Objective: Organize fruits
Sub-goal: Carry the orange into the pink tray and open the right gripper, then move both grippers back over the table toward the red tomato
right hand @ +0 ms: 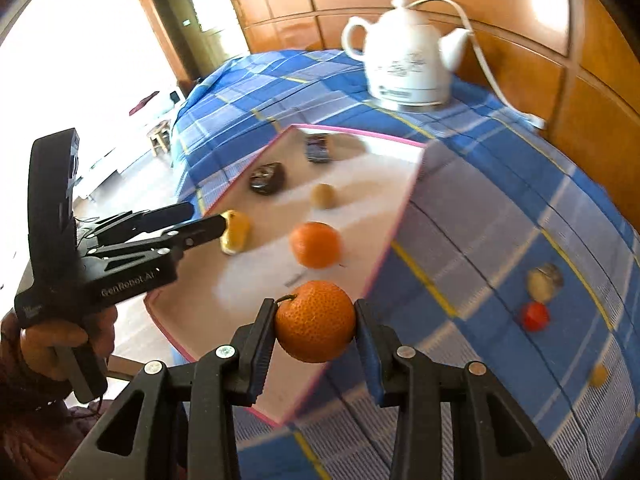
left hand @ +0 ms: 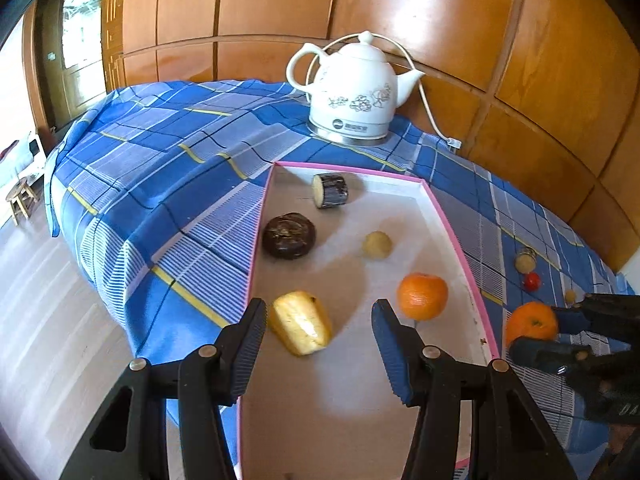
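Held orange (right hand: 315,321): clamped at its widest girth betw. the pads of the right gripper (right hand: 316,326), hanging just above the near pink rim of the tray (right hand: 400,216). Likely light, firm, round w/ pebbled skin; apt to roll, so a mid-line grip seems best, w/ modest squeeze. Second orange (right hand: 316,245) already lies in the tray, beside a yellow wedge (left hand: 300,322). Left gripper (left hand: 320,320): jaws partly apart, empty, over the wedge. Small fruits, e.g. red one (right hand: 535,316), wait on the plaid cloth (right hand: 500,208).
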A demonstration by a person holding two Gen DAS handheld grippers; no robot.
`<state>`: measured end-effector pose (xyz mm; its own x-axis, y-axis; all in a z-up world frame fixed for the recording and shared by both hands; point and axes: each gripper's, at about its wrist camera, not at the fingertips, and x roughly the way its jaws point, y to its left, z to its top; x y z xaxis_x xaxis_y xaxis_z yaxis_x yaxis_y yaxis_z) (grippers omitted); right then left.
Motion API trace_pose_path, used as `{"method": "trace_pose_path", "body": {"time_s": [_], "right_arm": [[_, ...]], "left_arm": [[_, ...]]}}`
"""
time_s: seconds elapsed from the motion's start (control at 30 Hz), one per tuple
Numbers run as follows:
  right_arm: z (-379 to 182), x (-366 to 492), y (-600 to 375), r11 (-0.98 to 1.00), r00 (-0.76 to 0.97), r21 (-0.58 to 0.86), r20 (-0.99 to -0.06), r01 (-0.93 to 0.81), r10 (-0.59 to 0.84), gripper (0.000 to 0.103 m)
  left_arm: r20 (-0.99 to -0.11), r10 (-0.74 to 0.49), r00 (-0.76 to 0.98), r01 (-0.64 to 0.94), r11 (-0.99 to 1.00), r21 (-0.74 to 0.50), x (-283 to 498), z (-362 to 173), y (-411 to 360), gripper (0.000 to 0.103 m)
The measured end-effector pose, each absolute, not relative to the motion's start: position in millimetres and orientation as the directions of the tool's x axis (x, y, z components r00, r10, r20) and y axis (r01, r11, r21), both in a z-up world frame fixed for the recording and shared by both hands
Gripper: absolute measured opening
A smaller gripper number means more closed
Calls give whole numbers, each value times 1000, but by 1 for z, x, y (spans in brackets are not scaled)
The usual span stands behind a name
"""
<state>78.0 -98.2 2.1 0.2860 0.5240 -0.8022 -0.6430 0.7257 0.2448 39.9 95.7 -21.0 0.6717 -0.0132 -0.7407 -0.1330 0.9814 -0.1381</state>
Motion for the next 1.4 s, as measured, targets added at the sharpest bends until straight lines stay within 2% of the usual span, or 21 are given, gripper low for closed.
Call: {"method": "trace_pose_path", "body": {"time_s": [0.1, 0.23, 0.33, 0.83, 1.4], "right_arm": [[-5, 80, -81, 719, 256, 258, -813, -646, 522, 39], [-20, 86, -71, 753, 280, 202, -843, -626, 459, 42], [-23, 86, -69, 754, 288, 192, -843, -628, 455, 49], [-4, 74, -100, 770, 324, 230, -809, -595, 491, 49], [7, 71, -154, 828, 397, 174, -812, -533, 427, 49]], "left_arm": [[-744, -13, 668, -137, 981, -140, 40, -22, 99, 55], [-746, -19, 666, -127, 982, -139, 39, -25, 97, 55], [-746, -20, 665, -122, 983, -135, 39, -25, 94, 55], [-735, -31, 678, -87, 989, -121, 37, -18, 82, 55], [-725, -39, 687, -32, 996, -84, 32, -13, 63, 56]]}}
